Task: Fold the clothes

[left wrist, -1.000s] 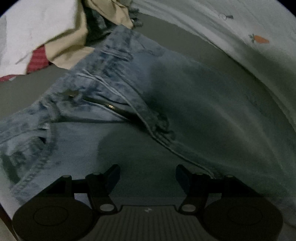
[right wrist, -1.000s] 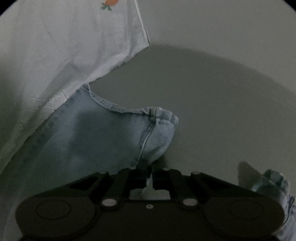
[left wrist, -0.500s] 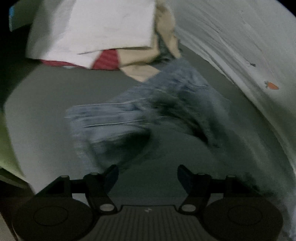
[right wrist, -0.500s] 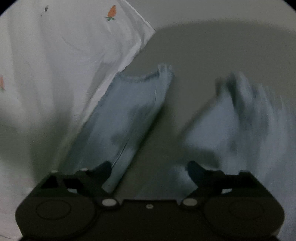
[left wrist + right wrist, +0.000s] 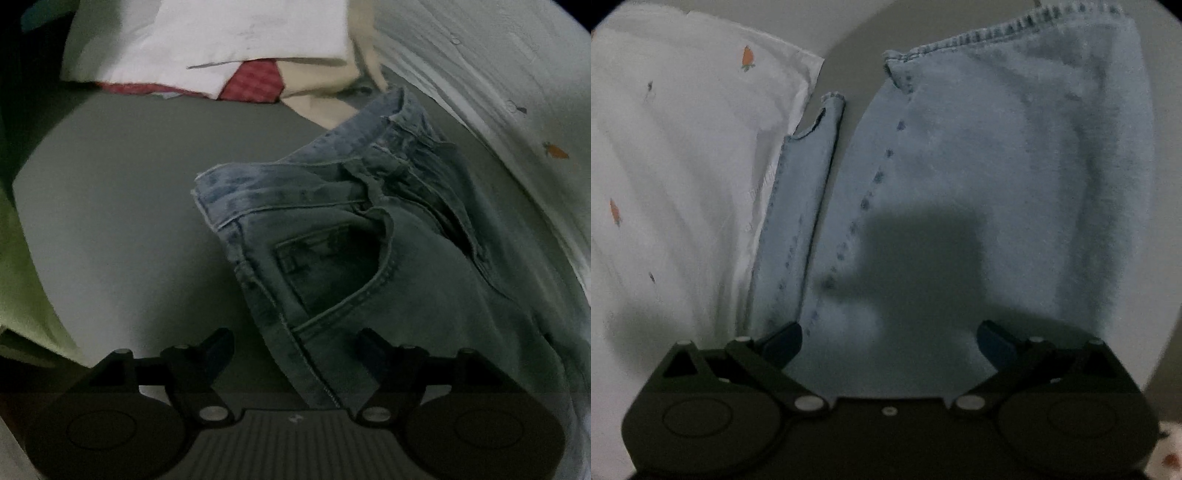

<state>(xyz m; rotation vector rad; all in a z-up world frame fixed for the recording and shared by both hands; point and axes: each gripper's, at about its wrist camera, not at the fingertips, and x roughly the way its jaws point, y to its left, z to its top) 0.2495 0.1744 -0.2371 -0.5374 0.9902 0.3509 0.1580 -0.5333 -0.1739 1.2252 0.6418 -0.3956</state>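
Light blue jeans (image 5: 369,240) lie on a grey surface (image 5: 110,203), waistband and front pocket facing up. My left gripper (image 5: 294,334) hovers over the jeans' outer side seam, which runs between its fingers. Its jaws are opening and the pads do not press the cloth. In the right wrist view one broad jeans leg (image 5: 1015,166) lies flat with its hem at the top. A narrow strip of the other leg (image 5: 805,184) shows beside it. My right gripper (image 5: 889,328) stands over the broad leg, its jaws opening wide with nothing gripped.
A white sheet with small carrot prints (image 5: 683,166) borders the jeans, also seen as the white sheet (image 5: 480,74). A pile of white cloth (image 5: 221,37), red checked cloth (image 5: 255,83) and beige cloth (image 5: 317,85) lies beyond the waistband. Green fabric (image 5: 18,277) sits at the left edge.
My right gripper let go of the jeans leg hem, opened wide and swung over the broad leg. My left gripper slid from the fly to the pocket side and spread slightly.
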